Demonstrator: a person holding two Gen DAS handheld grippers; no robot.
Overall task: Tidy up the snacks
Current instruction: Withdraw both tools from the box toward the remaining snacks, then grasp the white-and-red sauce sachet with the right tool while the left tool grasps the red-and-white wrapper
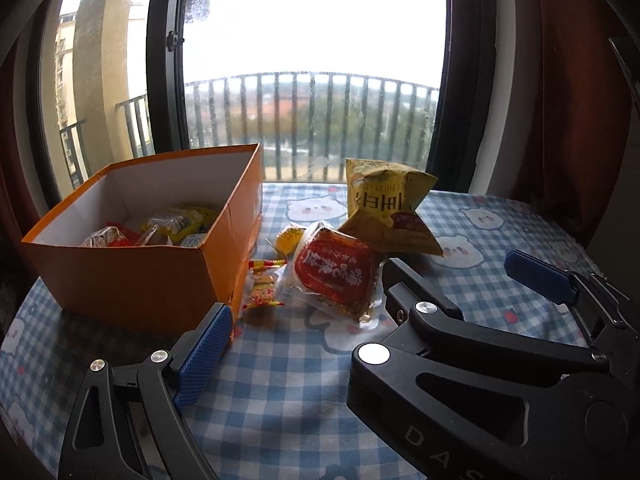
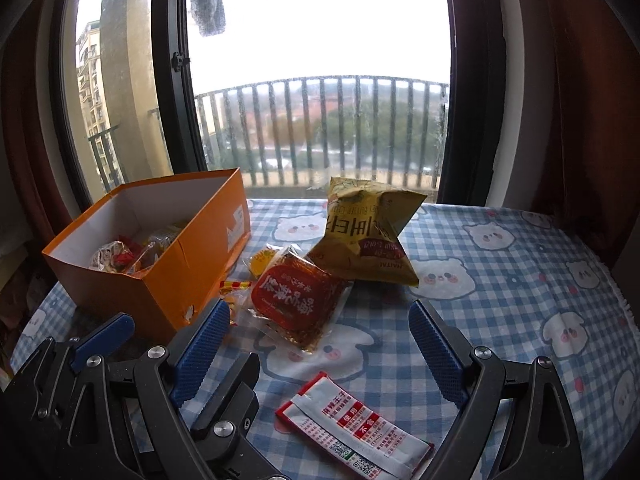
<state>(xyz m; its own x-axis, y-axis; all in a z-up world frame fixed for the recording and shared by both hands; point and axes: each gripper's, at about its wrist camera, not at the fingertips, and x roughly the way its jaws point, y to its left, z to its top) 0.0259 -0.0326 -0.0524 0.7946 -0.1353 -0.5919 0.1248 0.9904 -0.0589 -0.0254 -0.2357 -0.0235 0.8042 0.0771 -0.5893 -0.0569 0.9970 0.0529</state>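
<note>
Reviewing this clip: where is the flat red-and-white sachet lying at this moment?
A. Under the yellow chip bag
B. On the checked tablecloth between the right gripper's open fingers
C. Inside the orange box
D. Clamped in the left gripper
B: the right wrist view shows the red-and-white sachet flat on the checked tablecloth, with the right gripper spread open around it, apart from the orange box.

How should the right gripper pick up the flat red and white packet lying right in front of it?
The red and white packet lies flat on the tablecloth between the open fingers of the right gripper. Probably best to come straight down and pinch across its narrow width near the middle, since it is long and thin, with both long edges free.
</note>
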